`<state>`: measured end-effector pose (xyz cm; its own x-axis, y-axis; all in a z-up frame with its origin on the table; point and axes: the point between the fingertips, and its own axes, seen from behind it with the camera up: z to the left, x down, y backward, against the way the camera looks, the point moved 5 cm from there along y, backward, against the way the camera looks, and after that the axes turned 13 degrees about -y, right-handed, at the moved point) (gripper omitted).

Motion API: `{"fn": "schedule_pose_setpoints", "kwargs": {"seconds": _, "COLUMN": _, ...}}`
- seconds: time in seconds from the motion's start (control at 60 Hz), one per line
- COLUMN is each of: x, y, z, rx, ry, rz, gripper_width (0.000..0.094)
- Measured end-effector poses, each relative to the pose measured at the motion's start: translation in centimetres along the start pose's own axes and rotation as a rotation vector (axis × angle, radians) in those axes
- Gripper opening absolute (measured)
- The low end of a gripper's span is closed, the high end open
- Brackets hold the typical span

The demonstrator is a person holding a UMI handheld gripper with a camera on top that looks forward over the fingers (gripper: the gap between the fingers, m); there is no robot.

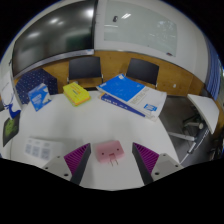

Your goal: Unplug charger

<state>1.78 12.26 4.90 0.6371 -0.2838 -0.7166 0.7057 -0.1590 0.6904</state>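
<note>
A small pink charger (pixel 108 152) lies on the white table (pixel 100 122) with its two metal prongs showing, free of any socket. It sits between the fingers of my gripper (pixel 111 160), nearer the left finger. There is a gap on each side between it and the magenta pads (pixel 76 156). The gripper is open and the fingers do not press on the charger. No socket or power strip shows near it.
Beyond the fingers on the table are a yellow box (pixel 76 93), a blue flat box (pixel 125 92) and a blue patterned box (pixel 35 88). Two dark screens (pixel 85 68) stand at the far edge. A chair (pixel 195 125) is to the right.
</note>
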Motion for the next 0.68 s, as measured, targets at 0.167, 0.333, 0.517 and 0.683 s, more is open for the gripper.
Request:
{"fn": "schedule_pose_setpoints", "kwargs": {"seconds": 0.167, "x": -0.5, "y": 14.4, "z": 0.2, "rx": 0.003, "ry": -0.022, "rz": -0.026, "gripper_width": 0.0854}}
{"fn": "schedule_pose_setpoints", "kwargs": {"seconds": 0.333, "x": 4.0, "y": 27.8, "z": -1.0, "rx": 0.043, "ry": -0.014, "rz": 0.014, "gripper_width": 0.0853}}
{"fn": "schedule_pose_setpoints", "kwargs": {"seconds": 0.517, "x": 9.3, "y": 34.2, "z": -1.9, "rx": 0.019, "ry": -0.039, "rz": 0.043, "gripper_width": 0.0852}}
{"fn": "schedule_pose_setpoints", "kwargs": {"seconds": 0.683, "x": 10.7, "y": 35.3, "z": -3.1, "rx": 0.029, "ry": 0.004, "rz": 0.029, "gripper_width": 0.0862}}
